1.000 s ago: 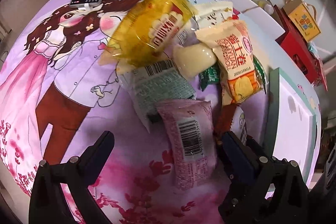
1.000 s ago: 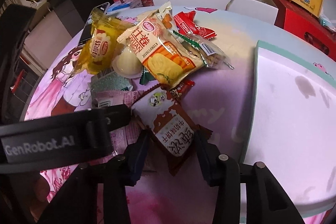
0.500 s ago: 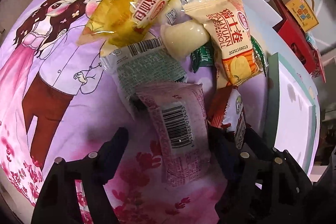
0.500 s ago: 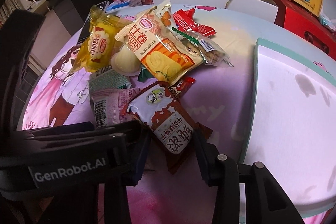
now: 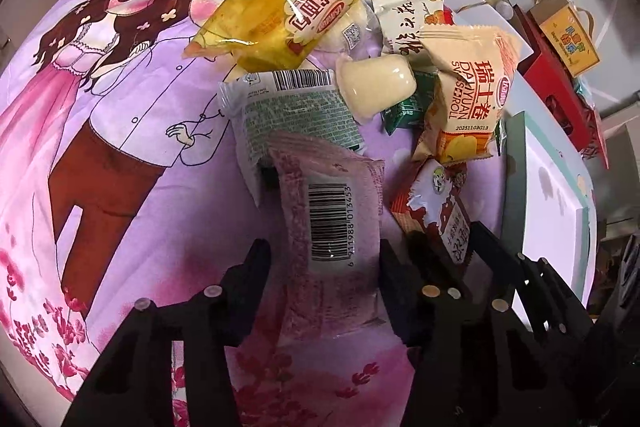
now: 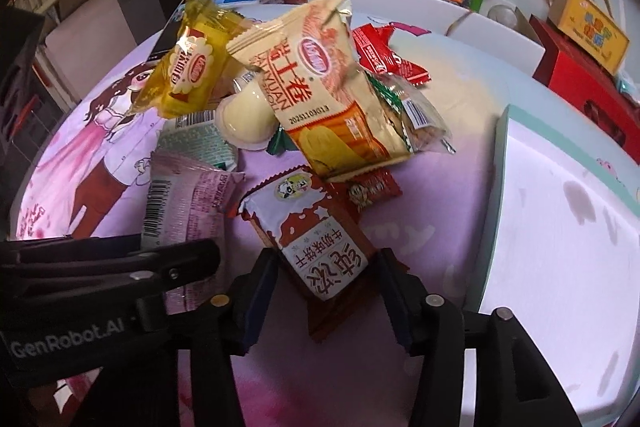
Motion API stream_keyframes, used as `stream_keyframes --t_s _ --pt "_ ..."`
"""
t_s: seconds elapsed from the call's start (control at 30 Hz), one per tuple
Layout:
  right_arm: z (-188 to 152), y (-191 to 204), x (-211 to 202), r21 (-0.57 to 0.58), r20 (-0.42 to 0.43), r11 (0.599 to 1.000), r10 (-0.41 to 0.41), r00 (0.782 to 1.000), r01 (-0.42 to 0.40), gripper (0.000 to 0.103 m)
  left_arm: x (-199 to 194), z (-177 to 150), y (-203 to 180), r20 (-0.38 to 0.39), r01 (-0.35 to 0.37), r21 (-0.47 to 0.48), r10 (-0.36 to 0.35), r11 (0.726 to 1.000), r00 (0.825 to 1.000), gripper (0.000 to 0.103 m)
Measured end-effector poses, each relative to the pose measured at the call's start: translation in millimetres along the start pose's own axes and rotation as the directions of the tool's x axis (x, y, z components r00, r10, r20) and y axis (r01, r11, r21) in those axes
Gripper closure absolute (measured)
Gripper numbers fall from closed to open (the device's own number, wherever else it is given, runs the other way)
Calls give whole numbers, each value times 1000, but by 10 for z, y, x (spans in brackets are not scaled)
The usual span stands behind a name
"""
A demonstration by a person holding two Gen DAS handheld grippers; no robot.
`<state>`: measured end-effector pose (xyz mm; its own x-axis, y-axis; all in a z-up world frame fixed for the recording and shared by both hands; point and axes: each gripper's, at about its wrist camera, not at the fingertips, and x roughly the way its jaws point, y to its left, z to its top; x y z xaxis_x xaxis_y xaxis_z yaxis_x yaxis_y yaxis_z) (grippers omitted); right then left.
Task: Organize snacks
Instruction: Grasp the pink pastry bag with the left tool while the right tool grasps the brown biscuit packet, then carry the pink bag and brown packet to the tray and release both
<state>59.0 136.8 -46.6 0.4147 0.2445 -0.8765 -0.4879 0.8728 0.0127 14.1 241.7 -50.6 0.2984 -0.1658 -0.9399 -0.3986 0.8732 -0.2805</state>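
Between each gripper's spread fingers lies a packet: pink packet [image 5: 332,223] left, brown packet [image 6: 320,247] right, seemingly ungripped.

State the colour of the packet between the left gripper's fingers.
Pale pink packet with a white barcode patch, clearest in the left wrist view.

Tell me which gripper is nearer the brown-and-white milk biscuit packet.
Right. The right gripper straddles the brown-and-white packet, fingers open on either side. The left gripper sits beside it, around the pink barcode packet.

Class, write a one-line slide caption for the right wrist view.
Right gripper straddles a brown-and-white snack pack, jaws open, beside the left gripper at a pink pack.
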Motion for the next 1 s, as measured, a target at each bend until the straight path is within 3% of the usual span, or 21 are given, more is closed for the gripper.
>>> stream_keyframes --t_s 0.1,0.37,0.7,1.0 --pt "7 11 16 -18 13 1000 5 1000 -5 40 39 18 -30 1 10 -8 -10 1000 1000 56" --pt "22 49 82 -62 48 998 6 999 -3 34 -18 135 18 -5 16 -26 -17 1000 1000 57" --pt "-46 85 -18 -65 67 998 -10 998 14 50 -7 158 -3 -6 22 -42 -23 999 1000 57" --pt "-244 65 -165 3 47 1000 -28 999 28 54 36 179 -50 -1 13 -27 -13 1000 1000 62"
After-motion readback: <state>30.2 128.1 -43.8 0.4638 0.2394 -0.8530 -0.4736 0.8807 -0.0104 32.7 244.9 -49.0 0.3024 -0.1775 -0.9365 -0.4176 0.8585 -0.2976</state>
